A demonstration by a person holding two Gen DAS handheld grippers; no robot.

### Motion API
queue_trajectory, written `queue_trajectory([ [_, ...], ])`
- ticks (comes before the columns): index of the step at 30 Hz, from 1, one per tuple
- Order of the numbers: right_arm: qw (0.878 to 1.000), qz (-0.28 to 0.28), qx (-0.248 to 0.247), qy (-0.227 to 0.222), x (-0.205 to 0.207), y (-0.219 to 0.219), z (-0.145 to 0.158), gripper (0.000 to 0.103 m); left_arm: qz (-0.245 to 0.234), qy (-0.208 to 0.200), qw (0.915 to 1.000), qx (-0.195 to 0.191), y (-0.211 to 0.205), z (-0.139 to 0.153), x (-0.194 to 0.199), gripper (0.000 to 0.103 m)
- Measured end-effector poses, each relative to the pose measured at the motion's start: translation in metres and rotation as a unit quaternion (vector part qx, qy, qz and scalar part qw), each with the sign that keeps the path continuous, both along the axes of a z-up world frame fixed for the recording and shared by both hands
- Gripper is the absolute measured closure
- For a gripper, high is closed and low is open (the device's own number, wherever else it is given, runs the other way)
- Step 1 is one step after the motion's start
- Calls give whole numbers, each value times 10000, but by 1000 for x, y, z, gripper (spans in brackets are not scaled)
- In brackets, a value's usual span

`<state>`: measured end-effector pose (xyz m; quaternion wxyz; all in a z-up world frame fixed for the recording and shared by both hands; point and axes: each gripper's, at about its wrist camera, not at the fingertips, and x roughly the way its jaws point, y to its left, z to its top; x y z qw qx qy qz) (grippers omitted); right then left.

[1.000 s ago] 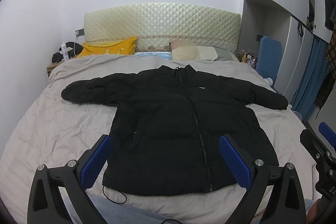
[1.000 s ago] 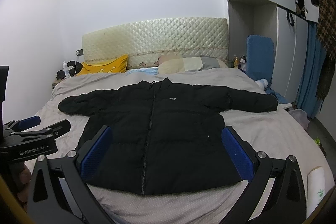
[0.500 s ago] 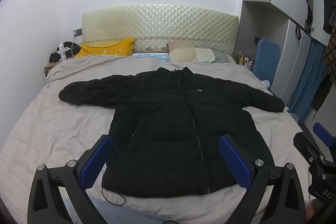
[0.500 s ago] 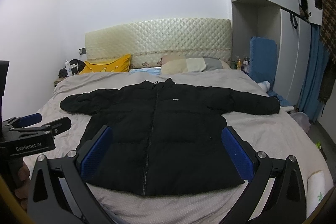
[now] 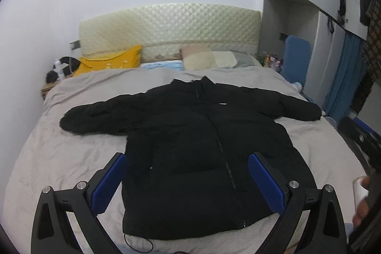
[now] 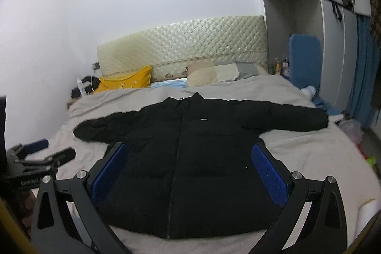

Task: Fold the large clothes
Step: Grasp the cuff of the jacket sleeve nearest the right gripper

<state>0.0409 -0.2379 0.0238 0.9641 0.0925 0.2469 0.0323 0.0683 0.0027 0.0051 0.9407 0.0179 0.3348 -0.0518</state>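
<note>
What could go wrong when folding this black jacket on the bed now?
1. The jacket is puffy, so a fold may spring back open.
2. A thin cord loops out from the hem and could snag a tool.
3. The right sleeve reaches the bed edge and might slip off.

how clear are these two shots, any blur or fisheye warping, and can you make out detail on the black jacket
Left wrist view: fisheye bends the walls and darkens the corners; the black jacket is a nearly featureless dark mass on the bed. Right wrist view: soft and tilted, likely motion blur; the headboard slants, and the left gripper at the edge is smeared.
</note>
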Motion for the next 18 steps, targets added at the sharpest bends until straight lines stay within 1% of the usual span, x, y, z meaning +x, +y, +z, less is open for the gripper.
queue_trajectory([
  [2,10000,-40,46,30,15,-8,-1,0,98,-118,9999,78,3,6,9,1],
  [4,9998,-44,71,173,34,-16,-6,0,52,-131,9999,47,5,9,18,1],
  [7,9993,-151,-199,289,61,-23,-14,0,-37,-203,9998,18,4,11,34,1],
  [10,9993,-190,-240,223,82,-34,-26,0,-152,-311,9994,-55,0,5,48,1],
  [12,9993,-212,-277,142,92,-40,-34,0,-195,-256,9992,-233,-1,-4,63,1],
  [14,9989,-260,-388,21,100,-44,-42,0,-163,-298,9988,-346,0,-15,74,1],
  [16,9981,-348,-495,-78,109,-50,-50,0,-77,-450,9984,-348,-1,-27,83,1],
  [18,9979,-437,-464,-144,119,-62,-56,0,-42,-607,9977,-307,-1,-42,92,1],
])
